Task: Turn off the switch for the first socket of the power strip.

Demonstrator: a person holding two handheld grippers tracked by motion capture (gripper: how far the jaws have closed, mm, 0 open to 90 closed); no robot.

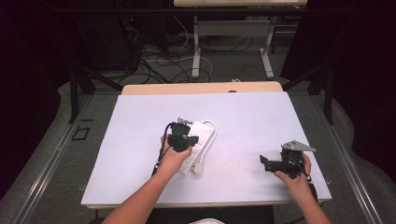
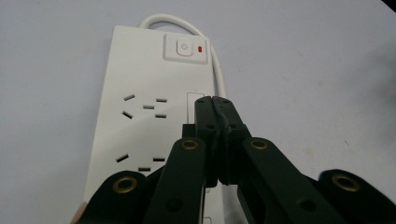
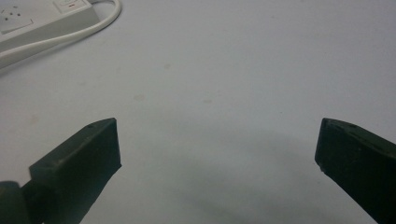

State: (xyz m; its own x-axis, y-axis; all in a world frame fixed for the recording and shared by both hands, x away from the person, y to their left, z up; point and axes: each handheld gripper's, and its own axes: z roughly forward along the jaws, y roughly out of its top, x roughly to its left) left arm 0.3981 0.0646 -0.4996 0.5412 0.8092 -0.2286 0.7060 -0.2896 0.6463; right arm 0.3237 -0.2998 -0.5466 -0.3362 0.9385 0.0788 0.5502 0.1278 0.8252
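A white power strip (image 1: 200, 137) lies near the middle of the white table top (image 1: 140, 121), its cable (image 1: 210, 126) looping round its far end. In the left gripper view the strip (image 2: 140, 93) shows sockets, a push switch (image 2: 184, 48) and a small red light (image 2: 201, 48). My left gripper (image 2: 215, 100) is shut, jaws pressed together with nothing between them, hovering just over the strip's right side. In the high view this gripper (image 1: 180, 135) sits over the strip. My right gripper (image 1: 264, 161) stands open above bare table at the right; its jaws (image 3: 215, 149) are wide apart, the strip (image 3: 37, 23) far to its left.
The table's wooden far edge (image 1: 201, 87) and its near edge bound the work surface. Beyond it stand a desk frame (image 1: 231, 42) and loose cables (image 1: 163, 65) on the floor. Dark curtains hang at both sides.
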